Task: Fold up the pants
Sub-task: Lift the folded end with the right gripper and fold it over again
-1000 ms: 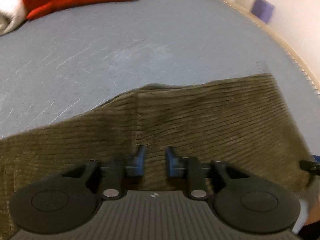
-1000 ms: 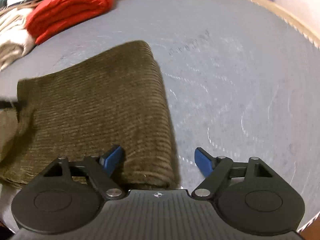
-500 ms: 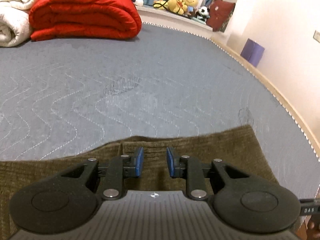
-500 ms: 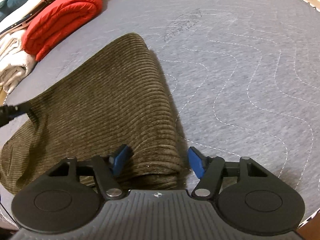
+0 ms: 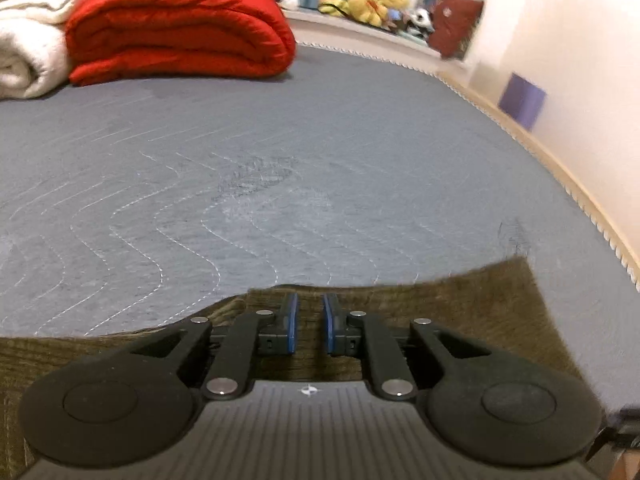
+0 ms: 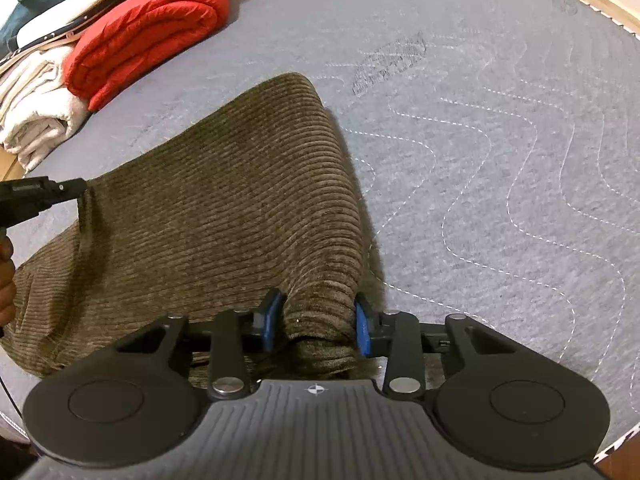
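Right gripper (image 6: 316, 322): jaws closing, blue pads pressed on either side of a bunched fold at the near edge of the pants (image 6: 224, 216). Left gripper (image 5: 308, 326): jaws closing, narrow gap, pants cloth between the pads; in the right view its tip pinches the pants' left edge, cloth puckered and raised there. A hand (image 6: 6, 280) shows at the left frame edge behind it.

Pants: olive-brown corduroy, ribs running crosswise, doubled over; lying on the mattress (image 6: 500, 160) near its front, left of centre in the right view. Far end rounded, flat on the surface.

Mattress: grey-blue quilted cover, white wavy stitch lines, one darker scuffed patch (image 6: 388, 62) beyond the pants, apart from them. White zigzag trim along the edge; pale wood frame (image 5: 560, 168) outside it.

Far end of the mattress: folded red quilt (image 5: 176, 28), touching a stack of white blankets (image 5: 28, 36) on its left. A strap-like item lies on top of the stack; detail unclear.

Room: white wall (image 5: 580, 40) on the right with a purple patch (image 5: 522, 100); plush toys (image 5: 372, 0) on a ledge past the mattress, blue cloth behind them.
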